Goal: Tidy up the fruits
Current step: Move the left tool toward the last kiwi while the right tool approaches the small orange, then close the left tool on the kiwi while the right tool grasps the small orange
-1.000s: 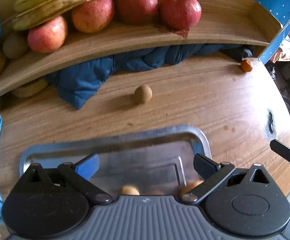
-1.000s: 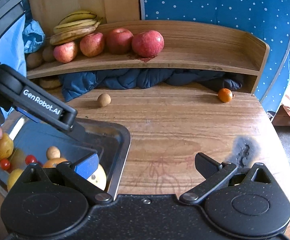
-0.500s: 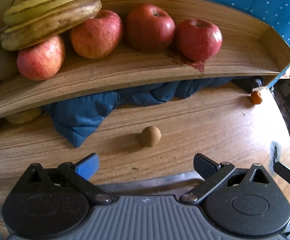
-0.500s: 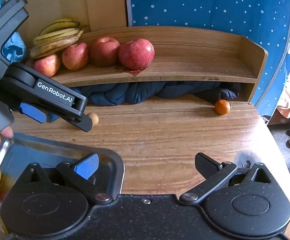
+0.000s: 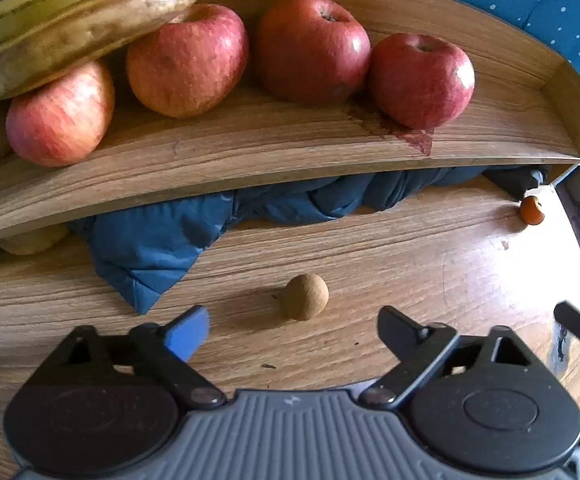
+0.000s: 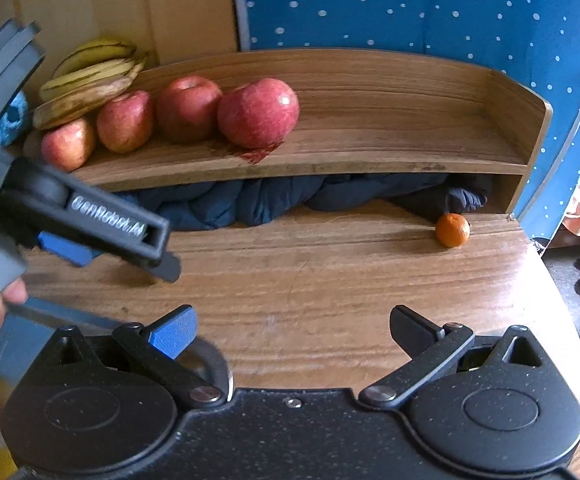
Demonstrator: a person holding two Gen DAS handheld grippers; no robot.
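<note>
The left hand-held gripper (image 5: 291,330) hangs over the wooden tabletop (image 5: 429,280) with its jaws apart; they have just been closing a little, and the small brown round fruit (image 5: 305,296) sits just ahead of the gap, touched by neither finger. That fruit lies on bare wood near the tabletop's back edge, just beside a corner of the blue quilted cloth (image 5: 150,256) that spills out from under the raised wooden shelf (image 5: 270,148). On the shelf four red apples (image 5: 311,46) stand in a row, with a bunch of bananas (image 5: 78,20) resting on the leftmost ones. A small orange (image 6: 452,230) lies by itself at the tabletop's back right corner, close to the shelf's end wall and well apart from the brown fruit. The right hand-held gripper (image 6: 291,332) also stands wide open with nothing between its fingers, over the front part of the tabletop. At the front left, a metal tray (image 6: 214,360) shows only its rim and some blurred yellow and red fruit.
</note>
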